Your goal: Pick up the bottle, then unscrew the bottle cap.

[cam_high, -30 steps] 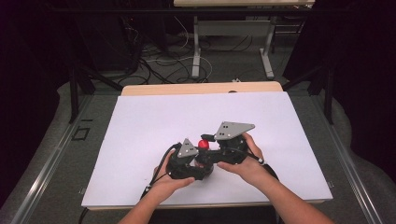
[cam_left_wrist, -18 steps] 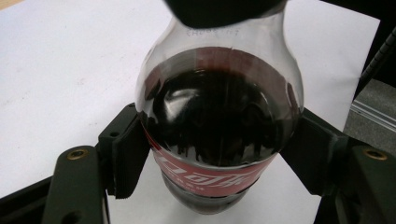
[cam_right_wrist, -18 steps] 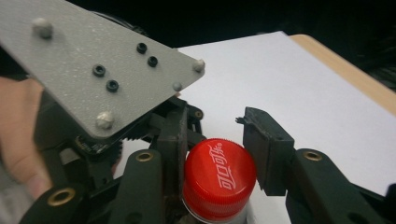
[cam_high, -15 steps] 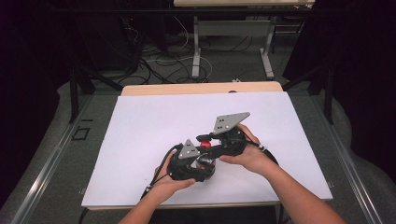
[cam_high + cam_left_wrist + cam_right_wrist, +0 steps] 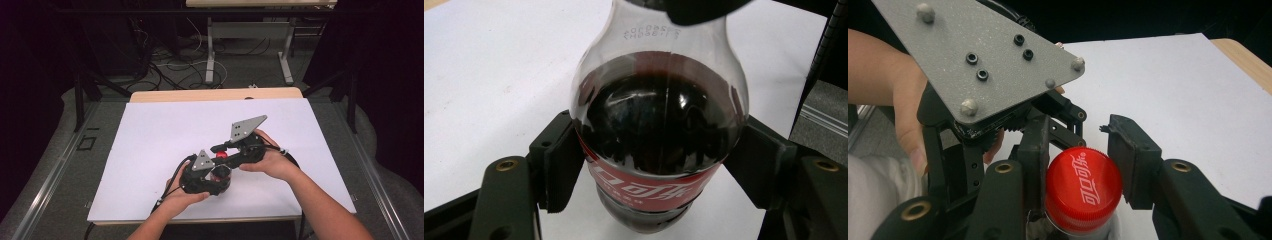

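A cola bottle (image 5: 659, 125) with a red label and dark drink leans on the white sheet. My left gripper (image 5: 659, 165) is shut on its body, and both pads (image 5: 561, 165) press its sides. In the high view the left gripper (image 5: 212, 177) sits near the table's front, with the red cap (image 5: 220, 155) just beyond it. My right gripper (image 5: 1080, 150) is shut on the red cap (image 5: 1083, 192), one jaw on each side. From above, the right gripper (image 5: 225, 151) comes in from the right, with its grey plate (image 5: 246, 128) raised.
A white sheet (image 5: 150, 130) covers most of the wooden table (image 5: 200, 94). Its front edge runs just below the hands. Cables and table legs (image 5: 210, 55) lie on the floor beyond. The left gripper's grey plate (image 5: 983, 60) and a hand (image 5: 903, 115) stand close in the right gripper view.
The right gripper has shifted a little left and away onto the red cap, and its jaws have closed on it. The left gripper keeps its grip on the bottle in place.
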### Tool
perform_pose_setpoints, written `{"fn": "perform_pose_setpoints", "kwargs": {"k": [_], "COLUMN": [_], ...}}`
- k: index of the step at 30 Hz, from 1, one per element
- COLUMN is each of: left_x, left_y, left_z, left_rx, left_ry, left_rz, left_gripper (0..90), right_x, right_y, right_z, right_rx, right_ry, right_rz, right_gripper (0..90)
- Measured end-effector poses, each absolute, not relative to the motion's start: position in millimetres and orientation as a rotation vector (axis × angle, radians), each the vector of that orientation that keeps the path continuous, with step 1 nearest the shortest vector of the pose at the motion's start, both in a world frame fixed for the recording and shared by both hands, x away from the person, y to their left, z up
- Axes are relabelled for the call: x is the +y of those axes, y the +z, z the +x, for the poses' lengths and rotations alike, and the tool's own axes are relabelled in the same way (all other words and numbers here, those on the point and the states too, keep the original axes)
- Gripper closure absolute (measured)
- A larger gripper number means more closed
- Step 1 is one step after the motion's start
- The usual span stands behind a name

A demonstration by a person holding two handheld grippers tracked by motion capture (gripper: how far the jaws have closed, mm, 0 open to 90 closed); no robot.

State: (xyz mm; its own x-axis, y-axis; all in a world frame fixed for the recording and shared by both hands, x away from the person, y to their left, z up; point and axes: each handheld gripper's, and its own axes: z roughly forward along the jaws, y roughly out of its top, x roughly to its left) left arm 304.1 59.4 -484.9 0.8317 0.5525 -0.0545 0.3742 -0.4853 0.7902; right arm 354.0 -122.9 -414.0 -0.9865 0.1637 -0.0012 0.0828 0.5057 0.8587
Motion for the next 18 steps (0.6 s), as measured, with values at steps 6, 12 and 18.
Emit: {"fn": "perform_pose_setpoints", "kwargs": {"k": [6, 12, 18], "left_x": [63, 67, 67], "left_y": [-484, -484, -486], "left_z": [307, 310, 312], "left_rx": [0.685, 0.705, 0.720], "left_ry": [0.250, 0.268, 0.286], "left_rz": [2.147, 2.138, 2.124], "left_gripper": [29.8, 29.8, 29.9], "right_x": [-123, -124, -125], "right_y": [-412, -410, -410], "right_z": [350, 340, 321], "right_rx": [2.606, 2.517, 2.389], "right_ry": [1.496, 1.477, 1.466], "right_rz": [0.321, 0.465, 0.575], "right_gripper": [51.5, 41.6, 41.1]}}
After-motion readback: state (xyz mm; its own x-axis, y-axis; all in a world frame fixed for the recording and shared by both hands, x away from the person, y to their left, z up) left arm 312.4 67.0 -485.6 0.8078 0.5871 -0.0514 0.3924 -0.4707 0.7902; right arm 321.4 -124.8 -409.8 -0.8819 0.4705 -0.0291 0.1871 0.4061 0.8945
